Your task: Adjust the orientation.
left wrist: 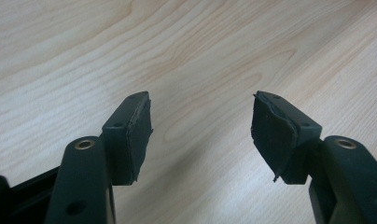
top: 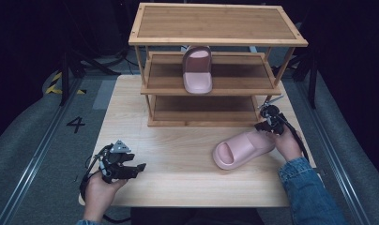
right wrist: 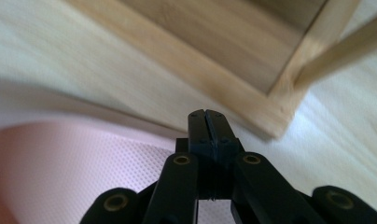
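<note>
Right gripper (top: 266, 125) sits near the table's (top: 178, 164) right edge, just off the rack's (top: 216, 28) front right corner. I read its jaws as pressed together at the heel rim of a pink slipper (top: 241, 149); in the right gripper view (right wrist: 208, 122) the tips meet with no gap I can see, the rim just under them, so I cannot tell whether they pinch it. That slipper lies sole-down, toe toward the front edge. Left gripper (top: 138, 168), near the front left corner, is spread wide over bare wood (left wrist: 201, 135), nothing between the pads. Rack contents: a second slipper (top: 197, 70) on the middle shelf, centred; top shelf bare wood.
</note>
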`<state>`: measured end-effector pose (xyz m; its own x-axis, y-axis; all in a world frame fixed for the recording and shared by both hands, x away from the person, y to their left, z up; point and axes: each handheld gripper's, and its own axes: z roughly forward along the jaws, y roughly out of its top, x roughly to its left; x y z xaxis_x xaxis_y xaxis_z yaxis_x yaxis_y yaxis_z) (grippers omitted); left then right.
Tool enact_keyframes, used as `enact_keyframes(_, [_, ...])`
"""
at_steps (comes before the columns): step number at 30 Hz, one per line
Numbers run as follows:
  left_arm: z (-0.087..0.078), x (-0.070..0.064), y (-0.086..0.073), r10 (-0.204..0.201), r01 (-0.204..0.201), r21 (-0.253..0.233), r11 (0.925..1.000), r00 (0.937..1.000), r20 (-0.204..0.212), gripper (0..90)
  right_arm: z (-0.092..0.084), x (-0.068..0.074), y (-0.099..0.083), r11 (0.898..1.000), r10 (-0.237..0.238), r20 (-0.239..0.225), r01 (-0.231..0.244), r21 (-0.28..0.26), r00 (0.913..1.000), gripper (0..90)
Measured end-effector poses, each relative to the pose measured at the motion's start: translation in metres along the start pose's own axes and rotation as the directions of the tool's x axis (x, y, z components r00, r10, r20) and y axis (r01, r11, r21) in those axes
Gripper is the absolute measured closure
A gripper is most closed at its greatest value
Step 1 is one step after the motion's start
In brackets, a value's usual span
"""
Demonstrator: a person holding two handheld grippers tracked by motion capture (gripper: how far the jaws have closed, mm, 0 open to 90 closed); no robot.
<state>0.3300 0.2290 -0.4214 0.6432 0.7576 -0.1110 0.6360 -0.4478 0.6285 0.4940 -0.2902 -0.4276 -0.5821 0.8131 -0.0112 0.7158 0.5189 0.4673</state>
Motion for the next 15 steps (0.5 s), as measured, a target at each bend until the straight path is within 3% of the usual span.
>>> enact_keyframes(7, [0.003,0.0,0.021,0.008,-0.009,-0.039,0.9992,0.9998,-0.02,38.3,-0.015,0.005,-0.025,0.999,-0.001,0.039,0.0,0.037,0.9992,89.5])
enact_keyframes(11, [0.009,0.0,0.031,-0.003,0.004,-0.046,0.9989,1.0,0.008,38.4,-0.023,0.007,-0.039,0.998,0.006,0.032,-0.007,0.056,0.9995,89.5])
enact_keyframes(15, [0.016,0.0,0.041,0.021,-0.02,-0.046,0.9987,0.9996,0.016,38.6,-0.033,0.011,-0.054,0.997,0.017,0.01,-0.018,0.075,0.9998,89.4])
